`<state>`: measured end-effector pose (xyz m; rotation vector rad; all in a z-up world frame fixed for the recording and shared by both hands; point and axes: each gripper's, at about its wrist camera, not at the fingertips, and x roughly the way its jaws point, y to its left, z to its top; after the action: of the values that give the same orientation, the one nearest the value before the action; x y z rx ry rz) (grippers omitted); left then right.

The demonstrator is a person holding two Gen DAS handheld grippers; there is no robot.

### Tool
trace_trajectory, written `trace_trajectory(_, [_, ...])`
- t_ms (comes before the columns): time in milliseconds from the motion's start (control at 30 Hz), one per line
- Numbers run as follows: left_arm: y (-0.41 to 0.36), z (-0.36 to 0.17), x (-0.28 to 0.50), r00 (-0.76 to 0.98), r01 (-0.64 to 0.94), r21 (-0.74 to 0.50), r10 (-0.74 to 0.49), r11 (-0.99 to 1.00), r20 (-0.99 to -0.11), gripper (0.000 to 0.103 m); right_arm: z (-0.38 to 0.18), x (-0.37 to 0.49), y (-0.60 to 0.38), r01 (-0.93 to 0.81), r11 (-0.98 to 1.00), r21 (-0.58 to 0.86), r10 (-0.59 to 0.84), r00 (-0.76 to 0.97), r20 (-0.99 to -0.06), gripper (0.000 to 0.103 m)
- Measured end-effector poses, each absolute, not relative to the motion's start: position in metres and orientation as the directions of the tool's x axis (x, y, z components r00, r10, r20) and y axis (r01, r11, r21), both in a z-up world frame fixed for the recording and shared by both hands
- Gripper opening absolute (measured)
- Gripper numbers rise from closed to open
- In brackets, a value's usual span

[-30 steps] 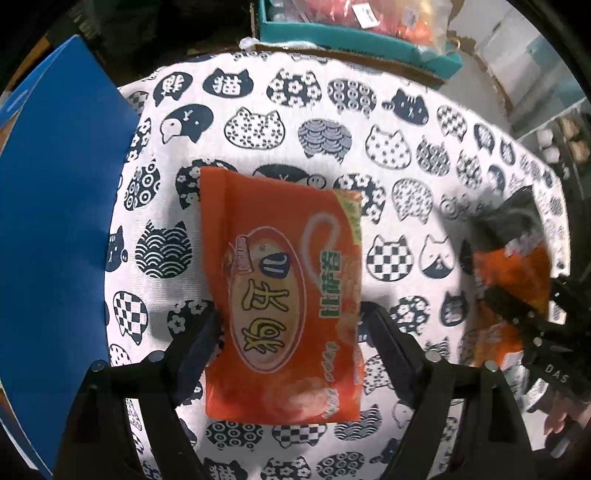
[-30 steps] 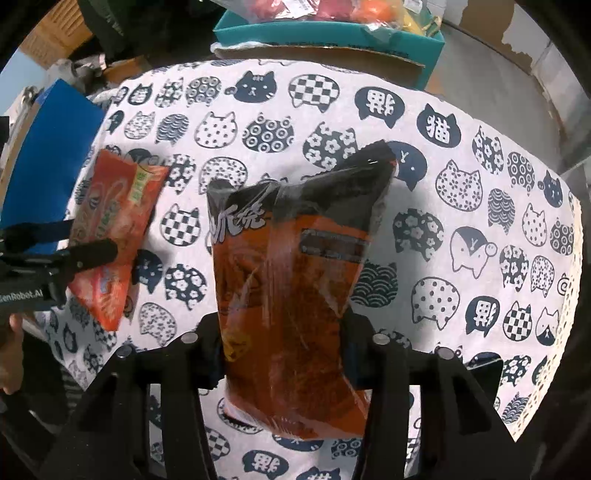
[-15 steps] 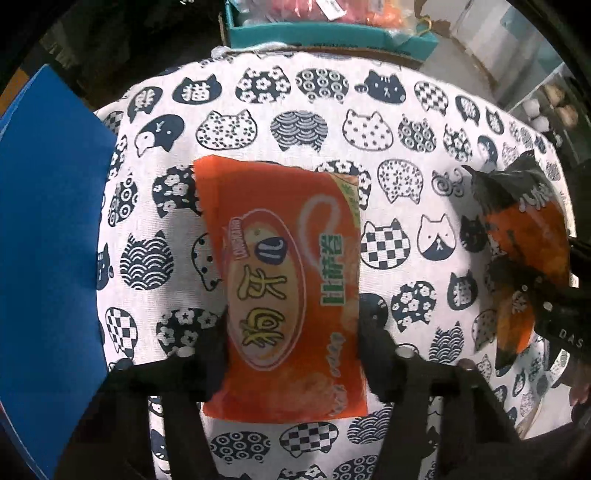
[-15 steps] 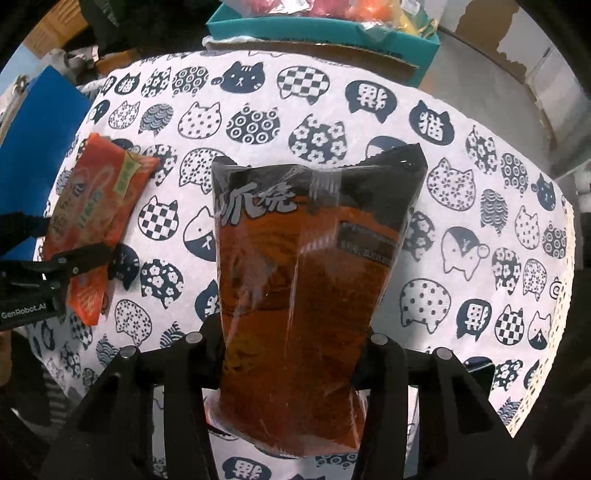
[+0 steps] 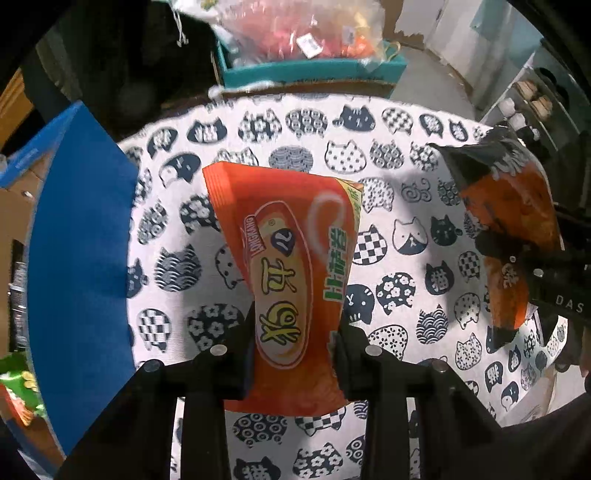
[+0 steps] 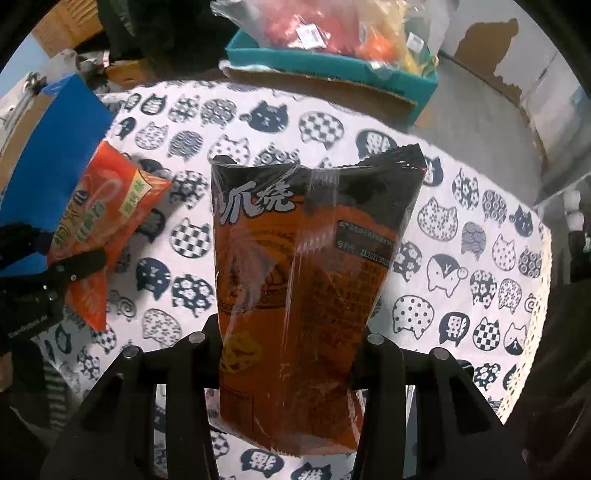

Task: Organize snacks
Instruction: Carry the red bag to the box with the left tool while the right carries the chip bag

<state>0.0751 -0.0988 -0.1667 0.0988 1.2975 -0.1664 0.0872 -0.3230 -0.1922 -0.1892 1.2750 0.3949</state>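
An orange snack packet [image 5: 291,273] with yellow lettering hangs above the cat-print tablecloth [image 5: 399,295]. My left gripper [image 5: 295,354] pinches its lower part, jaws still closing on it. A black-and-orange snack bag [image 6: 306,280] is lifted off the cloth too, and my right gripper [image 6: 288,354] squeezes its lower half with jaws still closing. In the left wrist view the dark bag [image 5: 509,229] and the right gripper's body show at the right. From the right wrist view the orange packet [image 6: 107,221] is at the left, held by the left gripper's black fingers [image 6: 81,262].
A blue box [image 5: 77,280] lies along the table's left side. Behind the table stands a teal box [image 6: 332,70] with a clear bag of colourful packets [image 6: 332,26]. A green packet [image 5: 18,387] peeks out at the far left. The cloth's right edge [image 6: 535,332] drops to the floor.
Both grippers have closed on their packets and lifted them off the cloth. The orange packet now pinches narrow at the left jaws. The table looks farther away in both views.
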Motion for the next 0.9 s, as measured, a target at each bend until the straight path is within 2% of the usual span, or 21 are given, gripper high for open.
trace_trajectory(400, [-0.071,-0.114,0.058,0.393,0.182,0.031,-0.044,0.983,-0.918,0.034,-0.152,0.084,-0.299,-0.421,0.903,0.089,0.226,0.288,-0.931,0.043])
trace_trajectory(900, [-0.016,-0.059,0.044,0.518,0.131,0.038,-0.036,0.991,-0.854,0.034,-0.094,0.085,-0.241,-0.487,0.865,0.120,0.315,0.342,-0.885,0.043])
